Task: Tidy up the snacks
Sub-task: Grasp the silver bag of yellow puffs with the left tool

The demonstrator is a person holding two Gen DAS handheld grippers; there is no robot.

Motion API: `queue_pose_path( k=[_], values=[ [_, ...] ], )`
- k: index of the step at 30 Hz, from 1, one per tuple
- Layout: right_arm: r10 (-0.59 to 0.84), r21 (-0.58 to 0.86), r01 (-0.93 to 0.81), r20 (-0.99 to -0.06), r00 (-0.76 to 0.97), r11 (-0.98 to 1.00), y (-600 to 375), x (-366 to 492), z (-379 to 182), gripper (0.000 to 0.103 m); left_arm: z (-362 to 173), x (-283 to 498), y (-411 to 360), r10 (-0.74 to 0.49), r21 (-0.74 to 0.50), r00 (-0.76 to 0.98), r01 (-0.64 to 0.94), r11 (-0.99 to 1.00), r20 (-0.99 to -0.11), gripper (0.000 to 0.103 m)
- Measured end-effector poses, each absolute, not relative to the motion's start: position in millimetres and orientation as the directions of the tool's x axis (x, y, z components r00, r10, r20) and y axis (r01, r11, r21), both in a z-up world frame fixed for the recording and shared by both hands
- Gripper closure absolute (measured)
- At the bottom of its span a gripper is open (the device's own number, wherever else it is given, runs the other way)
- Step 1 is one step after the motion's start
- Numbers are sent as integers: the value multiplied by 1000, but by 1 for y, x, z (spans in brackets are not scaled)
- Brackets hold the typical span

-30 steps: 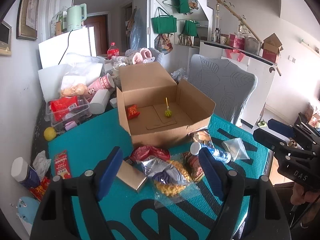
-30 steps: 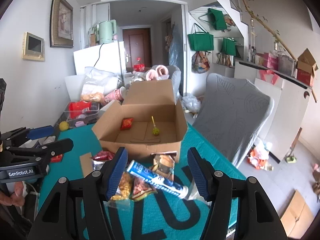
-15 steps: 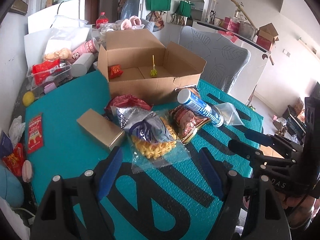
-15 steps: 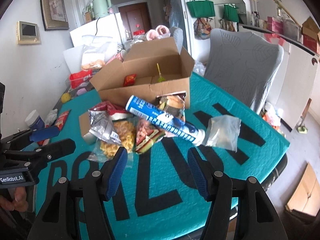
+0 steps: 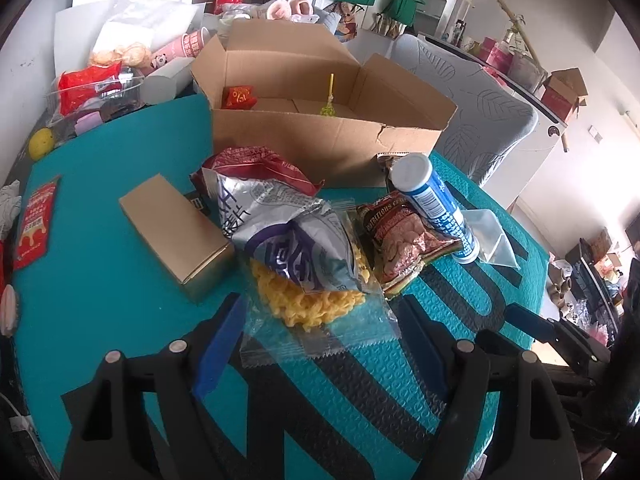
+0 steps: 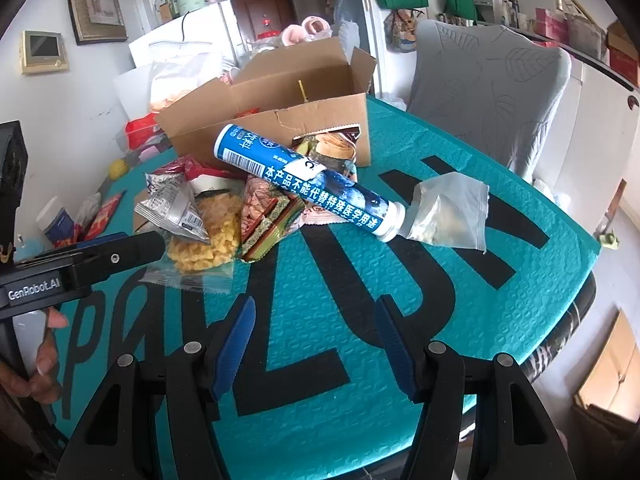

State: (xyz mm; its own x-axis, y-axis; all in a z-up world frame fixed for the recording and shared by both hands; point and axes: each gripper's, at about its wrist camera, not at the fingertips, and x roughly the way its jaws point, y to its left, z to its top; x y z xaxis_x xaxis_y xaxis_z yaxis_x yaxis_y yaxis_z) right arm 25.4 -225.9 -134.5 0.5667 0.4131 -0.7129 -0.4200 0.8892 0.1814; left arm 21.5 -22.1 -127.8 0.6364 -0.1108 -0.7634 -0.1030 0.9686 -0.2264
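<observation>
An open cardboard box stands on the teal table mat, holding a small red packet and a yellow-stick lollipop. In front of it lies a snack pile: a clear bag of yellow noodle snack, a silver-purple bag, a red bag, a peanut packet, a blue tube and a small clear pouch. My left gripper is open, just short of the noodle bag. My right gripper is open over bare mat, short of the tube.
A tan closed box lies left of the pile. A red sachet and a lemon lie at the left mat edge. Clutter and a plastic bin crowd the back left. A grey chair stands behind the table.
Both grippers have dropped lower and moved in toward the snack pile, which now looms larger. Both stay open. Nothing on the table has moved.
</observation>
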Motion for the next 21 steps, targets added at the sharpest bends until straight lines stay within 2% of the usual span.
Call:
queue_pose_path(
  k=[6,9,10,11,12,15,21],
  values=[
    [417,202,-404,-711,565,892,-237,33,-136,39,-145,45,-19,-111,-254,599,-159,954,-793,25],
    [426,215,-404,-711,559,889,-240,37,-138,37,-144,53,-20,-77,-227,600,-177,958,-796,25],
    [429,220,-404,-712,555,888,-240,38,-140,37,-144,56,-22,-64,-209,595,-177,962,-801,19],
    [433,226,-404,-714,550,886,-240,40,-141,37,-147,63,-24,-41,-172,568,-180,968,-822,6],
    [437,231,-405,-716,545,885,-240,42,-142,37,-153,70,-26,-23,-143,529,-186,972,-848,2],
    [442,243,-404,-722,531,882,-239,46,-145,37,-164,80,-20,-74,-204,503,-209,957,-861,0],
    [437,235,-404,-722,537,884,-239,51,-146,36,-169,100,-34,25,-73,464,-192,979,-885,0]
  ],
)
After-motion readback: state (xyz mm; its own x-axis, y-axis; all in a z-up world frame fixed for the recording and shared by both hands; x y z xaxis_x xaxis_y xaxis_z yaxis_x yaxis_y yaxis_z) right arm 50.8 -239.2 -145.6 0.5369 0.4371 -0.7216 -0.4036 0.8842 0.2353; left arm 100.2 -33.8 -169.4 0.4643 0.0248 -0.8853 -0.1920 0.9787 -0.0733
